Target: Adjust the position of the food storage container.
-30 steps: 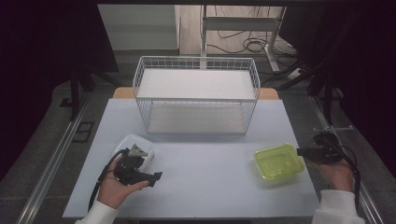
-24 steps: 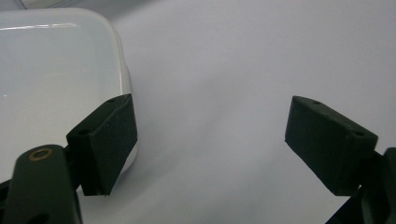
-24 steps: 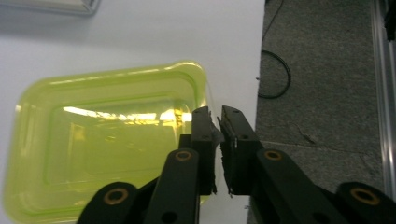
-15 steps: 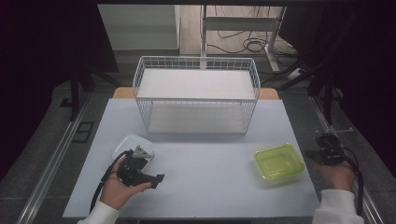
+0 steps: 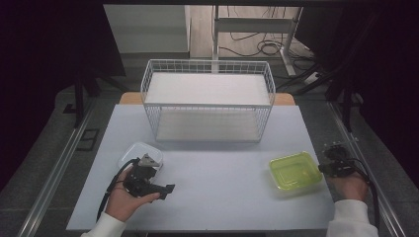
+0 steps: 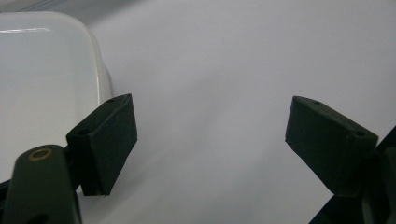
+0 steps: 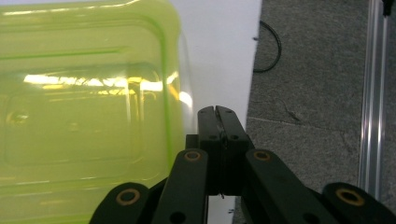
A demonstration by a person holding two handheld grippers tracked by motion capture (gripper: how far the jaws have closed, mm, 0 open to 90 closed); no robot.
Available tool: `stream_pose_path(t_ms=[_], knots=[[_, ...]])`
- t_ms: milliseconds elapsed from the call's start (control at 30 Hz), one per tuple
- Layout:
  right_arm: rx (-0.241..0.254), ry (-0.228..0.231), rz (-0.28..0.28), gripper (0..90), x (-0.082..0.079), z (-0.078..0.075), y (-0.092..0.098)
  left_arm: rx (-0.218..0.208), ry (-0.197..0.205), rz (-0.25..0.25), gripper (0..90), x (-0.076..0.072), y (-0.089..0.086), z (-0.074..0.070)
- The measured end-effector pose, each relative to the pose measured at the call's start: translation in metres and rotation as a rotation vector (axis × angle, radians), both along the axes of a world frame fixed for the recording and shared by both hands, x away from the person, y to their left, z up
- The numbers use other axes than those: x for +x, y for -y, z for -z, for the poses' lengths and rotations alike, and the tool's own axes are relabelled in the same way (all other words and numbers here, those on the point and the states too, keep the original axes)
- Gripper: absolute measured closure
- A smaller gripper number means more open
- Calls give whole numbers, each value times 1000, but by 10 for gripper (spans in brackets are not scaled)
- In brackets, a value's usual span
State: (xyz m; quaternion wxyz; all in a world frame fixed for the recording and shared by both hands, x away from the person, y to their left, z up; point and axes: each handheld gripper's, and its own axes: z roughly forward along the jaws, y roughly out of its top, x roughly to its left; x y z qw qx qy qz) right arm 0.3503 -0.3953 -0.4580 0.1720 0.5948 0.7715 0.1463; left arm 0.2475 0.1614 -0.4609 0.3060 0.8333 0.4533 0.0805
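With its jaws closed on nothing, the right gripper [image 7: 218, 112] should open wide before grabbing the green box [image 7: 88, 107] at its 9 o'clock.

The table [image 5: 212, 192] carries three containers in all: one white wire basket [image 5: 207, 106], one yellow-green lidded plastic box [image 5: 295, 171] and one clear-white plastic box [image 5: 140, 153]. Two hand-held grippers are present, the left gripper [image 5: 158, 190] and the right gripper [image 5: 330, 160], each in one of the person's two hands. The table itself is the single work surface there.
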Motion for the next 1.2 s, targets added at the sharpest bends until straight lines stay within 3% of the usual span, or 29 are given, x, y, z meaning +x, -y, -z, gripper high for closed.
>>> stream_pose_path(t_ms=[200, 300, 433, 600, 933, 1200], knots=[[3, -7, -43, 889, -1, -2, -6, 4, -2, 6, 162, 0, 2, 1], [14, -7, -73, 889, -3, -2, -13, -21, -5, 12, 161, 1, 2, 0], [41, -5, -100, 889, -5, -4, -19, -21, -4, 17, 161, 3, 4, -1], [39, -9, -125, 889, -8, -5, -28, -12, -11, 29, 161, 6, 7, 1], [42, -31, -210, 889, -15, -5, -59, -9, -12, 38, 168, 8, 11, 1], [75, -44, -251, 889, -17, -5, -80, -7, -11, 35, 169, 8, 9, 2]])
